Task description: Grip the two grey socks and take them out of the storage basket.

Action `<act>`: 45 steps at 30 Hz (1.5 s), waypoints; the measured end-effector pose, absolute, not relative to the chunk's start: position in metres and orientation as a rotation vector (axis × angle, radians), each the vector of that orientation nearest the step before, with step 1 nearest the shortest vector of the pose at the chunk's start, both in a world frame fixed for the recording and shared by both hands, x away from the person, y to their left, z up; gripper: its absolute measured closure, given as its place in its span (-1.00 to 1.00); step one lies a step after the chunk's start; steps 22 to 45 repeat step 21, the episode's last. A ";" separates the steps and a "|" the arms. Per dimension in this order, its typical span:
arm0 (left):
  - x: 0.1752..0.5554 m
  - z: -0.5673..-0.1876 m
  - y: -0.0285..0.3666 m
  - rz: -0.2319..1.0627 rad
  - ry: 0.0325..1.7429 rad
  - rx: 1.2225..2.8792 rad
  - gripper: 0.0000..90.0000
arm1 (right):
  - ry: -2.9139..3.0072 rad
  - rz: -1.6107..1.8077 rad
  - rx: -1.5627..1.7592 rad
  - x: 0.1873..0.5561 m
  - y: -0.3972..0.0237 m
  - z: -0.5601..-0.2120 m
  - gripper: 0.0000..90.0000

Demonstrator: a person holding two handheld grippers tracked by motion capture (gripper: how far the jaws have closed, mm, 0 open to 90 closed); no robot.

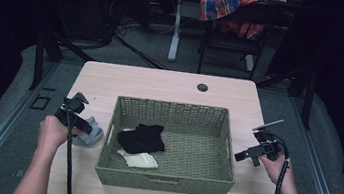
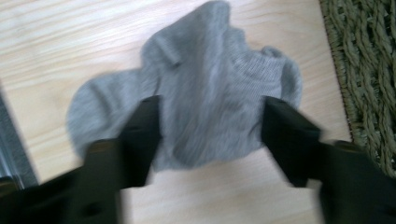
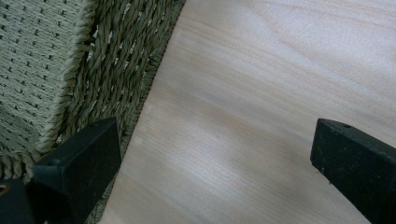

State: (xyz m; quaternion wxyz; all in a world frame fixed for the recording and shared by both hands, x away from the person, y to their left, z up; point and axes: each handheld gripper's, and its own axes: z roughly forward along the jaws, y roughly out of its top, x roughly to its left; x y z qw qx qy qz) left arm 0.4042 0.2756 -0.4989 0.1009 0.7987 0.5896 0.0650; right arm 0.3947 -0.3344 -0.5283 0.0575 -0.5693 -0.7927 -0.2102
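My left gripper [image 2: 212, 123] hangs over the grey sock [image 2: 205, 98] on the table [image 2: 70, 42], just left of the basket [image 2: 369, 70]; jaws spread, sock lying between them, ungripped. My right gripper [image 3: 215, 154] stands wide open over bare tabletop.
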 end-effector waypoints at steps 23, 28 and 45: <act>0.331 -0.478 0.293 0.353 1.748 2.255 -0.99 | -2.421 -0.609 -1.693 0.396 -0.335 -0.527 -0.97; 0.331 -0.478 0.293 0.353 1.748 2.255 -0.99 | -2.421 -0.609 -1.693 0.396 -0.335 -0.527 -0.97; 0.331 -0.478 0.293 0.353 1.748 2.255 -0.99 | -2.421 -0.609 -1.693 0.396 -0.335 -0.527 -0.97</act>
